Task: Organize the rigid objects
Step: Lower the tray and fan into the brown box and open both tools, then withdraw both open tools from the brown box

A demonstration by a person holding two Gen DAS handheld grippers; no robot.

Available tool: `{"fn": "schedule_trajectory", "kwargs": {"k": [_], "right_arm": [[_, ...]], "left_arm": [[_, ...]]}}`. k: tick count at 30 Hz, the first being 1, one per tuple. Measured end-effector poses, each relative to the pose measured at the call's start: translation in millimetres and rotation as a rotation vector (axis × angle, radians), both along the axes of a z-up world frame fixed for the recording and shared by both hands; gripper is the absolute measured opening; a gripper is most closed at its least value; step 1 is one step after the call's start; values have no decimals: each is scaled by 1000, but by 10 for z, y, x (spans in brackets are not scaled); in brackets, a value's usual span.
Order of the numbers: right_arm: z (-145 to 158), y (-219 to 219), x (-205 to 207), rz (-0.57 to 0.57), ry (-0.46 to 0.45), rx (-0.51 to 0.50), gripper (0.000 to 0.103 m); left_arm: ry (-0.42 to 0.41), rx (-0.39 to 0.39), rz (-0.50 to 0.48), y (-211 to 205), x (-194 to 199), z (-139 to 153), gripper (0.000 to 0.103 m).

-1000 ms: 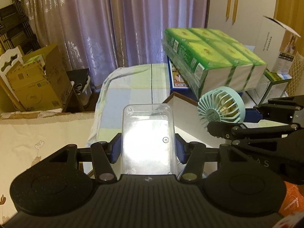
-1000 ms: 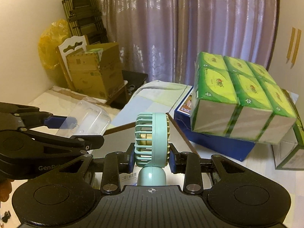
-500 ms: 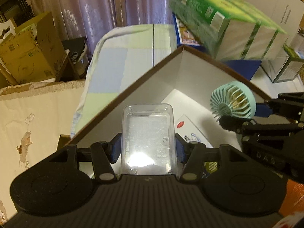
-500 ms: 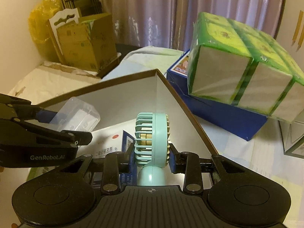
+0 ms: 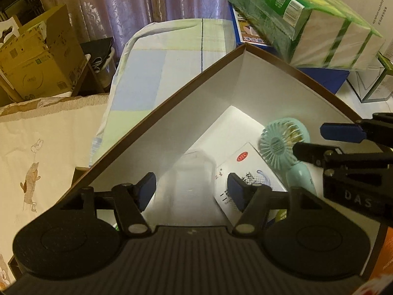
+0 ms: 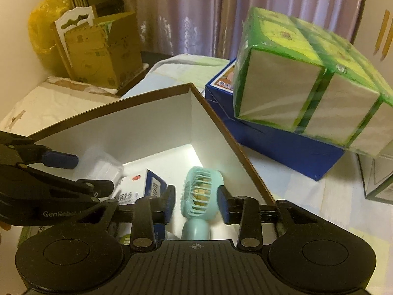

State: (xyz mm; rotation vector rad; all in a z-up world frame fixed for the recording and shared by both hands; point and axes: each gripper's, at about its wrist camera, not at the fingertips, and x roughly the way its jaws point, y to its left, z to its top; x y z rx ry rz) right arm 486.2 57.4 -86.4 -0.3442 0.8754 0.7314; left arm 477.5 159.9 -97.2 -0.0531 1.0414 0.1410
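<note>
Fan [image 6: 201, 191] and clear case [image 5: 194, 172] deposited in box [image 5: 196, 113]; both grippers' fingers spread, holding nothing; withdrawal pending.

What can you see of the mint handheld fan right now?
The mint handheld fan looks like plastic: a round slatted grille head with yellowish blades behind it, on a stubby handle. It sits inside the white-lined box, beside the white and blue carton. The right hand-held gripper straddles its head with fingers open, not gripping. Its base is hidden.
</note>
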Motion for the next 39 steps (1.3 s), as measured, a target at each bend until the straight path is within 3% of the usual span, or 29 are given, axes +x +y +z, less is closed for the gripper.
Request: {"fn": "schedule_trajectory", "kwargs": {"k": [3,22,28,39], "right_arm": [[13,-31,-25,-3,3,15,47],[79,-216,-150,-50,42,59,50],[204,-328,-311,-75,31,96,55],[494,-636,-824,-149,-38,149,59]], "left_arm": [[2,-1,-2,7,-4,1,61],[-26,-12,-9,4,-182,121,61],[-83,-28,-25,-9,-392,290,61],[-221,-54,-67,-44,-964,666,73]]}}
